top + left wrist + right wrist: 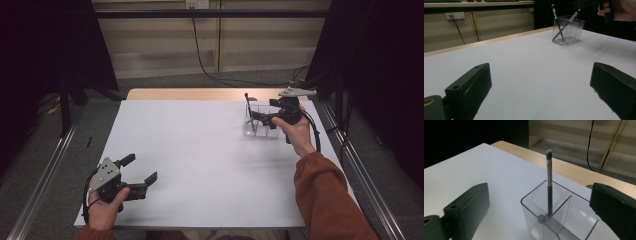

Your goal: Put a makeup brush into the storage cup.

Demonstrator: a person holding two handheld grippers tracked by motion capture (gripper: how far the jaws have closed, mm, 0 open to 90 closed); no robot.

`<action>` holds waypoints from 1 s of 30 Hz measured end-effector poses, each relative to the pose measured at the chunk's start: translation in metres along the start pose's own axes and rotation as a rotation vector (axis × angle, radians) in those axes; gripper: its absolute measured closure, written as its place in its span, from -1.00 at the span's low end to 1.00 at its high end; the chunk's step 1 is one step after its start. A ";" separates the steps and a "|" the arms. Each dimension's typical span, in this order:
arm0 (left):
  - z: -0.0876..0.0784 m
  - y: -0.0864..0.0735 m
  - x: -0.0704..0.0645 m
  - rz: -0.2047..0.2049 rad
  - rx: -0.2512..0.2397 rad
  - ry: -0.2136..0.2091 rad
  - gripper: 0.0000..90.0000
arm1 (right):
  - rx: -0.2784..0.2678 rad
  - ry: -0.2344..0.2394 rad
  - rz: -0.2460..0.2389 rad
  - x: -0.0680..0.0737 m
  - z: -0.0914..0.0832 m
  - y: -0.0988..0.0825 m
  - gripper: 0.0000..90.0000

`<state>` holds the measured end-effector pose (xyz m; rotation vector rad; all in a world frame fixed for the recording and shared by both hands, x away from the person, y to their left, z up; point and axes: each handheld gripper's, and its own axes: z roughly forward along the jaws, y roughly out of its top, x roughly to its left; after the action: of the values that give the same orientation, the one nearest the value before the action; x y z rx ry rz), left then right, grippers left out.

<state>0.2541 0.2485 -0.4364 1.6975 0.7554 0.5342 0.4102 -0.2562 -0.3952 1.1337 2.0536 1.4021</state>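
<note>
Clear acrylic forms the small divided holder (259,125) that sits on a white table (200,165), in the upper right of the high view. Two slim makeup brushes stand in it, bristles up: one brush (549,182) rises nearly straight at the centre of the right gripper view, and a second brush (571,19) leans across it, the two handles crossing inside the holder in the left gripper view. The right gripper (267,119), held by a hand in a rust-orange sleeve, hovers just beside and above the holder; its black jaws stand wide apart with nothing between the pads, straddling the open top, which reads as a brush just let go so that it rests by leaning on the holder's wall. The left gripper (137,172) waits at the lower left of the high view, well apart from the holder, its jaws likewise spread wide and empty over bare tabletop, apparently parked out of the way while the other hand works. A pale wooden edge runs along the table's far side. No brand, label or readable writing shows on the holder, brushes or grippers.
</note>
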 end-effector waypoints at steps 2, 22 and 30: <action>0.001 0.000 0.001 0.000 0.005 0.000 -0.92 | -0.006 -0.009 0.011 0.000 -0.001 -0.002 -0.95; -0.001 -0.001 0.002 -0.017 -0.004 0.015 -0.92 | -0.086 -0.091 0.055 0.001 -0.023 -0.022 -0.96; -0.001 0.000 0.001 -0.013 -0.008 0.007 -0.92 | -0.110 -0.101 0.040 0.008 -0.035 -0.029 -0.97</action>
<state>0.2542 0.2505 -0.4365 1.6826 0.7683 0.5340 0.3694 -0.2747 -0.4060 1.1808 1.8710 1.4281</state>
